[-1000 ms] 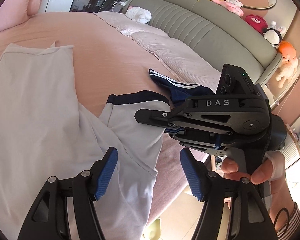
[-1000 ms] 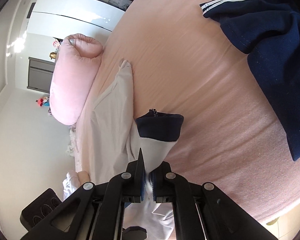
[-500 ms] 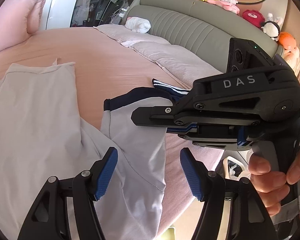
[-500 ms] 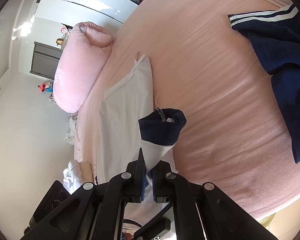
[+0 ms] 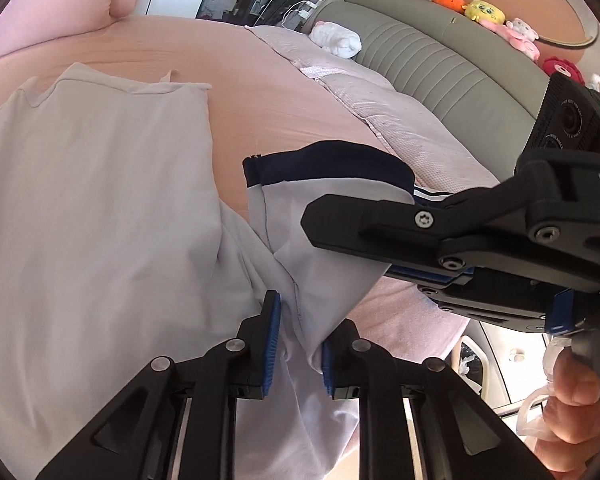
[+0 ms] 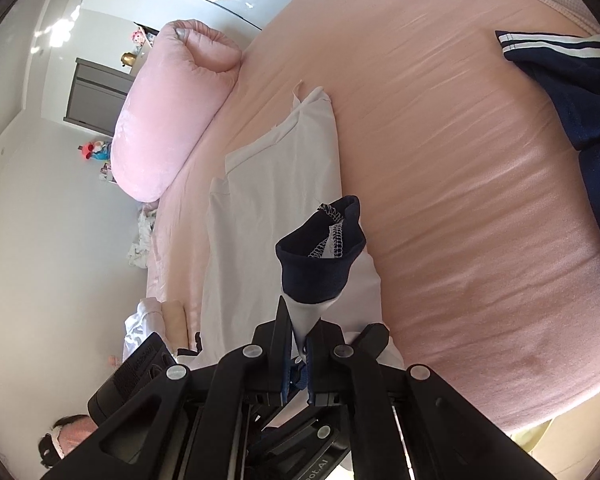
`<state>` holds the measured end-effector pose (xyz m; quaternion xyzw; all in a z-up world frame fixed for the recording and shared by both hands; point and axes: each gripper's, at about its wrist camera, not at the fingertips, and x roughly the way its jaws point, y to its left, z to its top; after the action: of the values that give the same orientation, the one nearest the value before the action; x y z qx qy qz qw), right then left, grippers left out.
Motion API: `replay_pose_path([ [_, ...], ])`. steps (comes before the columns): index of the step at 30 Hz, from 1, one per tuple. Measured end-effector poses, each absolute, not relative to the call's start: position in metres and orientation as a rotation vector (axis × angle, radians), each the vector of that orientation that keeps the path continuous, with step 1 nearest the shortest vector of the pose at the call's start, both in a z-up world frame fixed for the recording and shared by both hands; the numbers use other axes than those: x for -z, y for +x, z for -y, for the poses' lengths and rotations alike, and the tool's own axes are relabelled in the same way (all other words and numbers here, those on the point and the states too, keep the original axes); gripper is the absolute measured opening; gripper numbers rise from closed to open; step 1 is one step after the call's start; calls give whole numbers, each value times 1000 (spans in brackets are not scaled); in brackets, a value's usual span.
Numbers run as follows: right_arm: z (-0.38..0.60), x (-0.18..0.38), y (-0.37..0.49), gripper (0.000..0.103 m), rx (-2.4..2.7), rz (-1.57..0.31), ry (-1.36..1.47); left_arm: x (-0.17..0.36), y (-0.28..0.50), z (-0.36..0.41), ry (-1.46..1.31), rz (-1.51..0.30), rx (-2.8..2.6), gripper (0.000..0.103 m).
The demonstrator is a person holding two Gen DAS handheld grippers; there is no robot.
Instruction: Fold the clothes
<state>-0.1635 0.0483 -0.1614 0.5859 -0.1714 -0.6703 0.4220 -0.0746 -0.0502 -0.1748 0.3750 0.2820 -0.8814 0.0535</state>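
Right wrist: gripper (image 6: 299, 354) clamping shirt sleeve (image 6: 320, 276)

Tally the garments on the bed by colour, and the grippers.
White shirt: 1
Navy garment: 1
Left gripper, right gripper: 2
Total: 4
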Motion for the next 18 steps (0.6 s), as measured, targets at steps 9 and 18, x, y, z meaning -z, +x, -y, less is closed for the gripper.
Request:
replay_pose_path([
  [9, -20, 164, -138, 7, 1584, 321, 1476, 183, -48, 70, 1117, -1039, 2605, 14],
  [18, -32, 169, -140, 37, 1584, 322, 1564, 194, -42, 72, 1128, -1087, 2572, 13],
])
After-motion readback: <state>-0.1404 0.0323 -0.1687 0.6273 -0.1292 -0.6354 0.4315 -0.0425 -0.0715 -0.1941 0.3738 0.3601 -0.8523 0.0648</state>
